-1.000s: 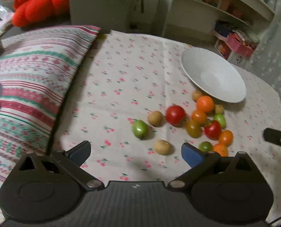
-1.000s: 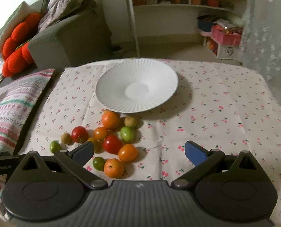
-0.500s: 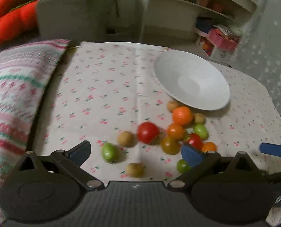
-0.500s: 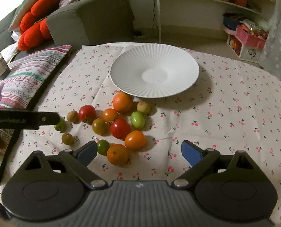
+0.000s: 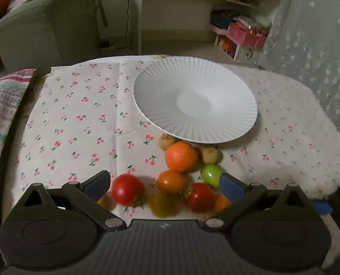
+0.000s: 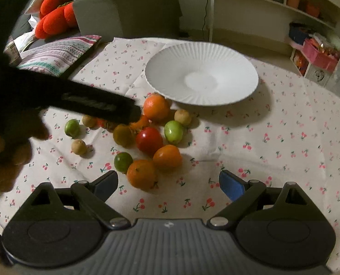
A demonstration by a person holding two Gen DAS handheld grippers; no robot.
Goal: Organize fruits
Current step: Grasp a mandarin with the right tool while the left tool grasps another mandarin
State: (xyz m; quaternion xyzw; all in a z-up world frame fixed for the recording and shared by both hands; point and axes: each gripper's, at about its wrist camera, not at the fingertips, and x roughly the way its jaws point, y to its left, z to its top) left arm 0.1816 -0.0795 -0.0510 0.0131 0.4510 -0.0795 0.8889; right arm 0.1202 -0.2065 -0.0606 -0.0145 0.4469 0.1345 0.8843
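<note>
An empty white ribbed plate (image 5: 192, 100) (image 6: 202, 75) stands on the cherry-print cloth. Just in front of it lies a cluster of fruit: a mandarin (image 5: 181, 156) (image 6: 157, 106), red tomatoes (image 5: 127, 189) (image 6: 149, 139), an orange tomato (image 5: 171, 181), green fruits (image 5: 211, 175) (image 6: 174, 131) and small brown ones (image 6: 78, 146). My left gripper (image 5: 163, 182) hangs open right above the cluster, several fruits between its fingers, none pressed. Its dark finger (image 6: 101, 105) crosses the right wrist view. My right gripper (image 6: 167, 181) is open, just in front of a second mandarin (image 6: 142, 173) and nothing between its pads.
A striped cushion (image 6: 57, 52) lies at the cloth's left edge, with a grey sofa (image 5: 48, 29) and red plush (image 6: 53, 16) behind it. Shelves and a pink basket (image 6: 319, 52) stand at the back right. Bare cloth (image 6: 284, 137) stretches right of the fruit.
My left gripper has swung right from the cushion side to sit over the fruit cluster. It now reaches into the right wrist view. The right gripper sank a little toward the fruit.
</note>
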